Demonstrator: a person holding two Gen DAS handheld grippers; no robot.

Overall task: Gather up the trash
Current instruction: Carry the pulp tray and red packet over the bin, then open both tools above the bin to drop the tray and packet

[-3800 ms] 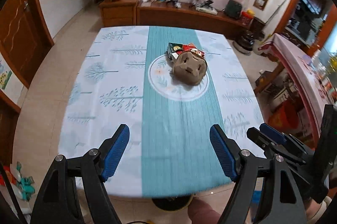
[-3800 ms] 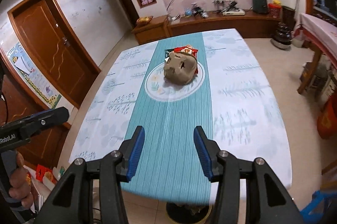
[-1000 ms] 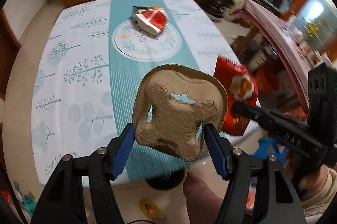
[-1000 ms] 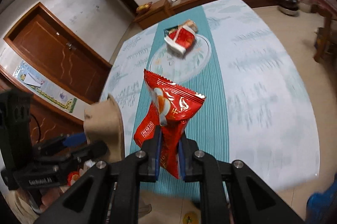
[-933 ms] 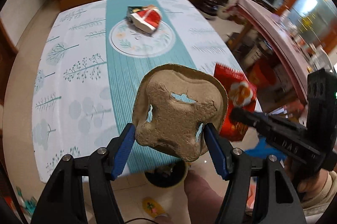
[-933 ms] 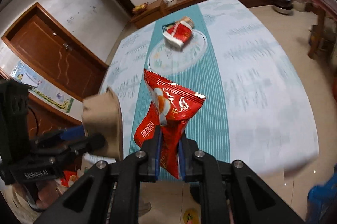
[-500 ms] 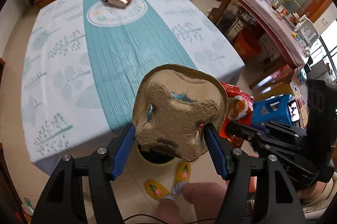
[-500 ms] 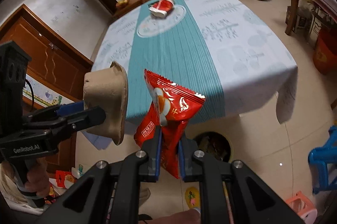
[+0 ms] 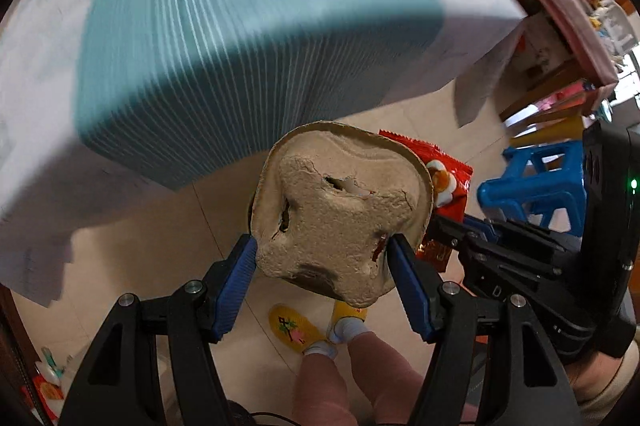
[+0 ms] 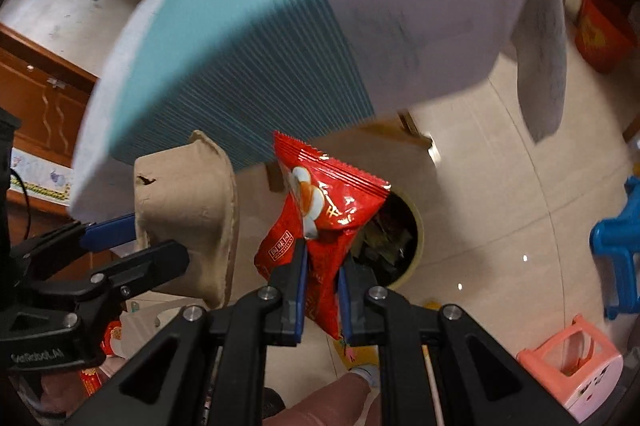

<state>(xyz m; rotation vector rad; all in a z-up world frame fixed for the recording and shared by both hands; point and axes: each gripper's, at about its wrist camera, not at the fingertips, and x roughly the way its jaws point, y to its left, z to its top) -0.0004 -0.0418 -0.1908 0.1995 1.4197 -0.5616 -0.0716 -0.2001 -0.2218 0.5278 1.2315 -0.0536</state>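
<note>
- Both grippers had dropped from above the tabletop to below its near edge since half a second earlier, so the teal-striped white tablecloth (image 9: pixel 224 25) loomed over them.
- Left gripper (image 9: pixel 322 258) stayed clamped, jaws fairly wide, on the brown moulded-pulp cup carrier (image 9: pixel 340 214), blue pads pressing its two sides.
- Right gripper (image 10: pixel 322 278) kept its jaws nearly closed on the lower part of the red crinkled snack packet (image 10: pixel 324 209).
- Just beyond the packet, the round yellow-rimmed waste bin (image 10: pixel 414 258) stood on the tiled floor, dark rubbish inside.
- To the right stood a blue plastic stool (image 9: pixel 536 181).
</note>
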